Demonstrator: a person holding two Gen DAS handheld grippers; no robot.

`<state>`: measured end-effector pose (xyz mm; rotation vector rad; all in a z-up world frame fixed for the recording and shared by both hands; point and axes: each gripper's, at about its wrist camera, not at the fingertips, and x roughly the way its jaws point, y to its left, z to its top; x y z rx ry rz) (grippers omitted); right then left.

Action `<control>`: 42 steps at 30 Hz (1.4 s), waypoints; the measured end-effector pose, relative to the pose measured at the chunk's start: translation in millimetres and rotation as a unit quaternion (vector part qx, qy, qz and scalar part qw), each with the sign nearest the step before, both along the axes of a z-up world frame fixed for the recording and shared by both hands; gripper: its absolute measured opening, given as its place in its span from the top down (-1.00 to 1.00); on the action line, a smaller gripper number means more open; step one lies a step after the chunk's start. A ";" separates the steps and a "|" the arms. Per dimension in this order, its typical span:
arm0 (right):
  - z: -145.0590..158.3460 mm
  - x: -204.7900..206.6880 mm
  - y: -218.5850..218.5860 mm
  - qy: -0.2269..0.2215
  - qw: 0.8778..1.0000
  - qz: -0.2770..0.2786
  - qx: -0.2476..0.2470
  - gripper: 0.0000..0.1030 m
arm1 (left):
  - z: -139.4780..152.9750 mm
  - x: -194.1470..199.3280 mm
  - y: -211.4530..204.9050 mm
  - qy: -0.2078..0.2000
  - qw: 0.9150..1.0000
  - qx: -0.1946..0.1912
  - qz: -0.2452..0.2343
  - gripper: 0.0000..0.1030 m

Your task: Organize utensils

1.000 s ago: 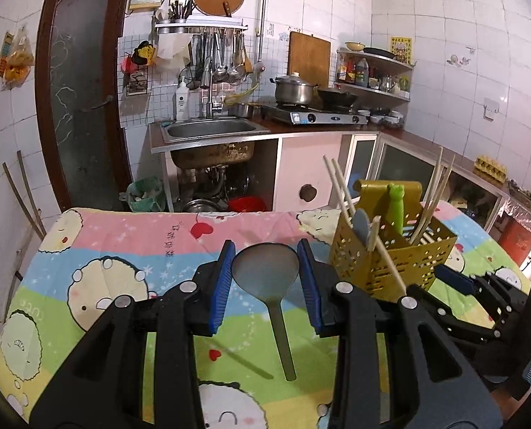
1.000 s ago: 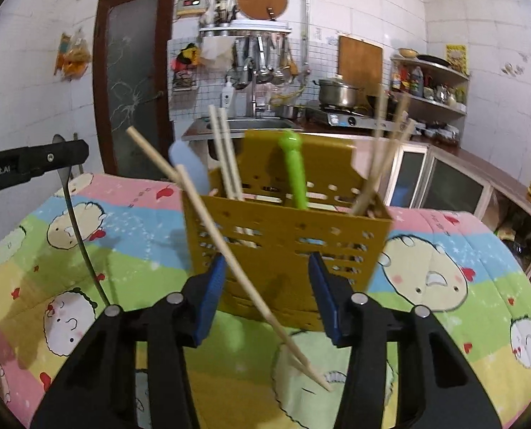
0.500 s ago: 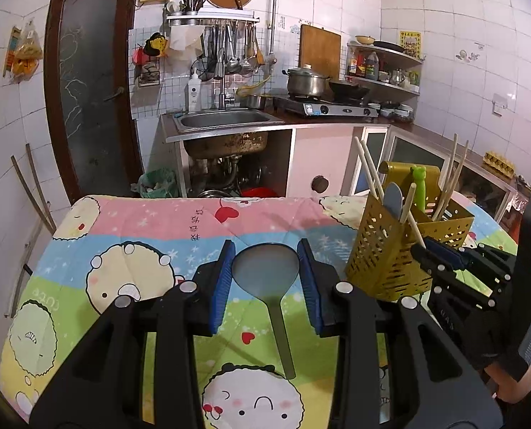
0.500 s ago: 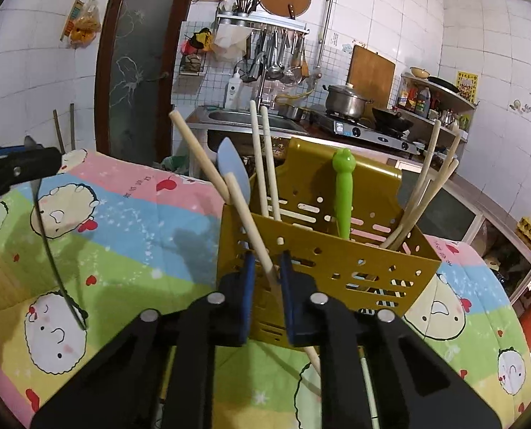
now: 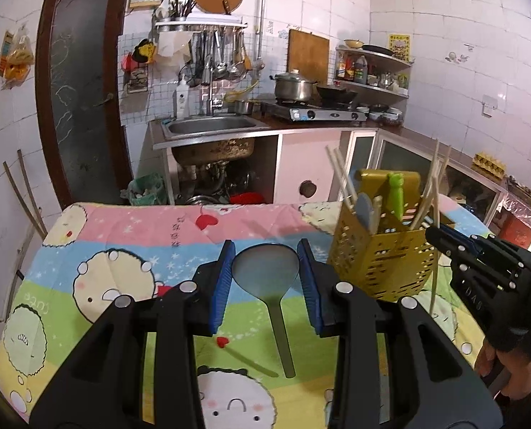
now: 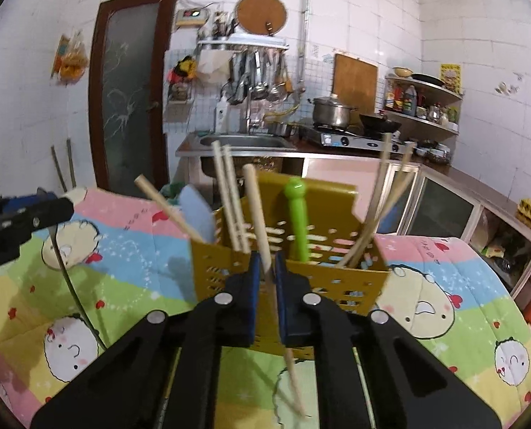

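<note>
My left gripper point(image 5: 265, 268) is shut on the bowl of a grey spoon point(image 5: 265, 271), whose handle hangs down over the cartoon tablecloth point(image 5: 122, 250). From the right wrist view that gripper point(image 6: 61, 207) sits at the far left, with the spoon point(image 6: 75, 296) seen edge-on. A yellow perforated utensil holder point(image 6: 319, 282) stands on the cloth with several chopsticks, a green-handled utensil point(image 6: 297, 214) and a grey-blue spatula point(image 6: 197, 214). My right gripper point(image 6: 265, 268) is shut on one wooden chopstick point(image 6: 256, 207), held steeply just in front of the holder point(image 5: 383, 261). In the left wrist view, this gripper point(image 5: 431, 232) is at the holder's right side.
The table's far edge point(image 5: 193, 205) faces a sink cabinet point(image 5: 211, 132) and a stove point(image 5: 311, 112). A dark door point(image 5: 83, 107) stands at the back left. A person's hand and sleeve point(image 5: 515, 357) hold the right gripper at the lower right.
The right jaws closed on a chopstick leaning against the holder and lifted it; it now stands steeper. The left gripper kept the spoon and barely moved.
</note>
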<state>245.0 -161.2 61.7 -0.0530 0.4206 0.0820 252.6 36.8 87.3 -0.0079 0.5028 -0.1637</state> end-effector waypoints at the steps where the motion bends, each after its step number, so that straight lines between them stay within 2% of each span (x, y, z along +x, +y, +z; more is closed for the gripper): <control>1: 1.6 -0.7 -7.2 0.000 1.000 -0.005 0.008 0.88 | 1.9 -0.9 -3.1 -0.003 1.000 0.001 -0.002 0.33; 10: 7.1 -5.6 -48.7 -0.005 0.998 -0.025 0.059 0.88 | 8.5 -2.0 -23.7 -0.005 1.000 -0.005 -0.016 0.33; 15: 24.7 -14.0 -62.0 -0.034 0.995 -0.030 0.086 0.88 | 22.7 -4.1 -33.7 -0.019 1.000 -0.003 -0.023 0.33; 18: 44.8 -17.1 -68.8 -0.057 0.993 -0.028 0.101 0.88 | 40.9 -5.4 -42.5 -0.036 0.999 -0.009 -0.030 0.33; 26: 112.4 -7.6 -84.3 -0.131 0.984 -0.032 0.119 0.88 | 111.5 1.9 -63.2 -0.097 0.993 -0.043 -0.052 0.33; 30: 129.8 5.8 -86.8 -0.158 0.979 -0.035 0.128 0.88 | 128.3 22.5 -81.7 -0.111 0.992 -0.037 -0.054 0.33; 33: 127.7 18.2 -85.6 -0.169 0.976 -0.039 0.128 0.88 | 119.2 46.8 -94.5 -0.099 0.993 -0.033 -0.053 0.33; 36: 114.2 35.8 -84.7 -0.164 0.977 -0.039 0.128 0.89 | 89.8 69.1 -106.9 -0.079 0.995 -0.022 -0.050 0.33; 42: 63.6 61.7 -83.6 -0.120 0.986 -0.036 0.111 0.89 | 38.1 96.3 -112.3 -0.042 0.998 -0.009 -0.048 0.33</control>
